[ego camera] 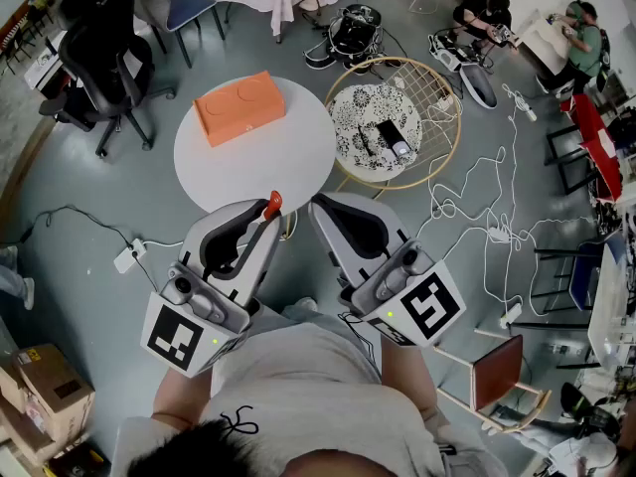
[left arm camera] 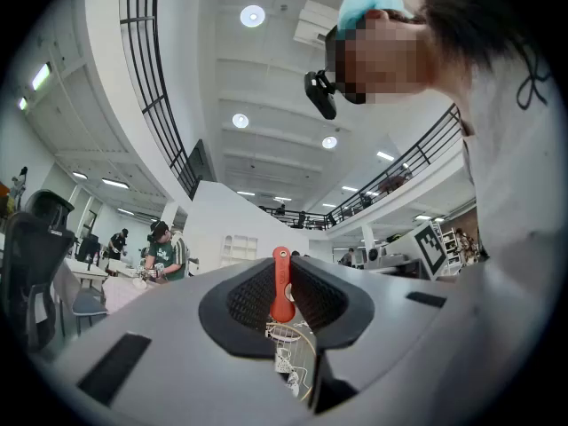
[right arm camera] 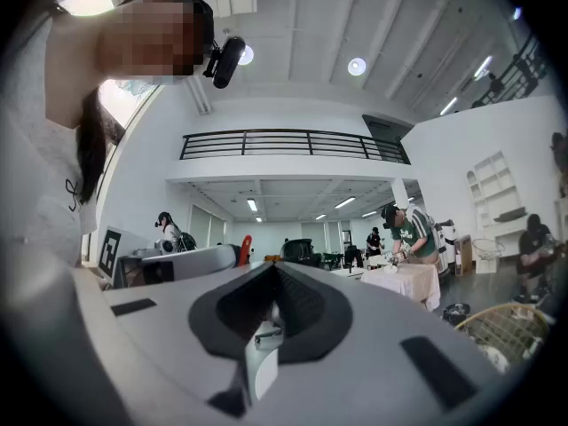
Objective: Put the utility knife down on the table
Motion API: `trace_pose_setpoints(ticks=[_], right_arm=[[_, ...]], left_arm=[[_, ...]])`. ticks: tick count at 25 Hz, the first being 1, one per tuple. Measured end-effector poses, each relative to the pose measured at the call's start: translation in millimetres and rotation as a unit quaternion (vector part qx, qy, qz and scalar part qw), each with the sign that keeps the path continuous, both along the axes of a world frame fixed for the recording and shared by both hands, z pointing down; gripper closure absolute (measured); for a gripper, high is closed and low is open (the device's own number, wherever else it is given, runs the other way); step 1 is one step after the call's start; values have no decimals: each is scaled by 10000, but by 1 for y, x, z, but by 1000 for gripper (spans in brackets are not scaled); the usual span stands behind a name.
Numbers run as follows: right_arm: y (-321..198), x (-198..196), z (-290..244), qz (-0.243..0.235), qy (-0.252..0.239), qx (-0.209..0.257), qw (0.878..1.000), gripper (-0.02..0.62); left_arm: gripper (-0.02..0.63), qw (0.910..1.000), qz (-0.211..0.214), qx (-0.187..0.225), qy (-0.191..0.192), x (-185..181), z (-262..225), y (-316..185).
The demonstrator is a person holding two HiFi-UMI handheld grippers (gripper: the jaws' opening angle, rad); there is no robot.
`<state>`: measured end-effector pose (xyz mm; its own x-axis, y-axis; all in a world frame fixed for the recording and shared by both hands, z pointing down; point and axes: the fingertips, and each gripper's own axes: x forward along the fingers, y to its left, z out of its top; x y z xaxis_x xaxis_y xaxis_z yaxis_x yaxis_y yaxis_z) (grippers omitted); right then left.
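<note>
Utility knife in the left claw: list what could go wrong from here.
1. The left claw pinches the utility knife near its tips; it may swivel or slip.
2. The claw hangs at the white table's near edge; releasing here could drop the knife to the floor.
3. The orange box takes the table's far left; aim for bare top.

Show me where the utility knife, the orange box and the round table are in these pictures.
utility knife [left arm camera: 281, 284]: left gripper view, middle of its orange body.
orange box [ego camera: 239, 106]: head view, its top face.
round table [ego camera: 260, 167]: head view, bare white top.
</note>
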<state>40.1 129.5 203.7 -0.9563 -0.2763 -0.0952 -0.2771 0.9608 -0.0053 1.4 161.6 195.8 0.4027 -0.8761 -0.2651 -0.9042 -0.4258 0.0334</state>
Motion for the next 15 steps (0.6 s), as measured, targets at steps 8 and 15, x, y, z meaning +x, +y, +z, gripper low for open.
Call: trace_pose_setpoints(ticks=[8,15], right_arm=[[-10,11,1,-61,28,19,10000,586],[-23,47,4,-18,-221,-122,9997,586]], left_arm=[[548,10000,-55,25,14,13,-1,-10],[548,9994,-273,176,-69,43,-3,-16]])
